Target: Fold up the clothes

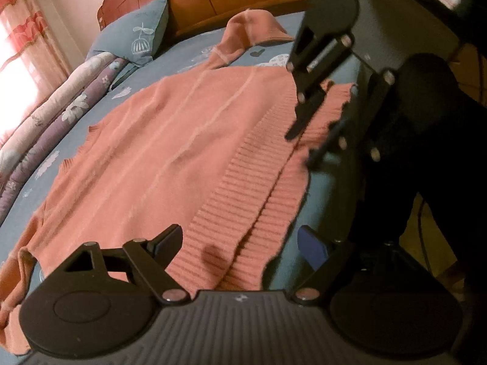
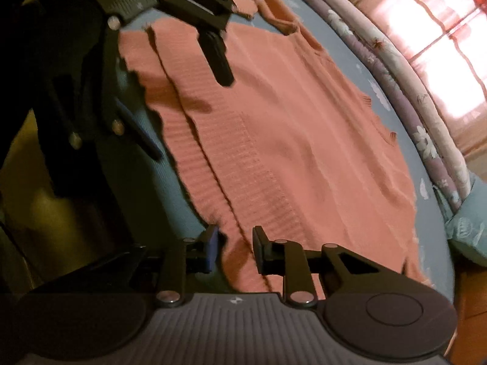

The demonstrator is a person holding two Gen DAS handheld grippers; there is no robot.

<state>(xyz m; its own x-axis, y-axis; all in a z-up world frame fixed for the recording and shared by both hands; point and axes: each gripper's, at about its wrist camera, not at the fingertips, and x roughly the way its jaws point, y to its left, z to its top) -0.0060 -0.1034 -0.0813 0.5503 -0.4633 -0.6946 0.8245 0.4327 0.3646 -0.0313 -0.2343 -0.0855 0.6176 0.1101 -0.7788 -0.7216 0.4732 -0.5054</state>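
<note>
A salmon-pink knitted sweater (image 2: 289, 127) lies flat on the blue bed sheet (image 2: 146, 182). The right gripper (image 2: 236, 251) straddles its ribbed hem, jaws narrowly apart. The left gripper (image 2: 182, 115) stands wide over the same hem.

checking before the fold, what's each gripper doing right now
left gripper: wide open over the sweater hem, holding nothing
right gripper: narrow but open, sweater hem between its jaws, not pinched

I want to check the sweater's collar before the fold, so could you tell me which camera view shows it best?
The left wrist view: the pink sweater's collar lies unobstructed near the headboard. In the right wrist view the collar is at the top edge, blurred and crowded by the left gripper.
</note>
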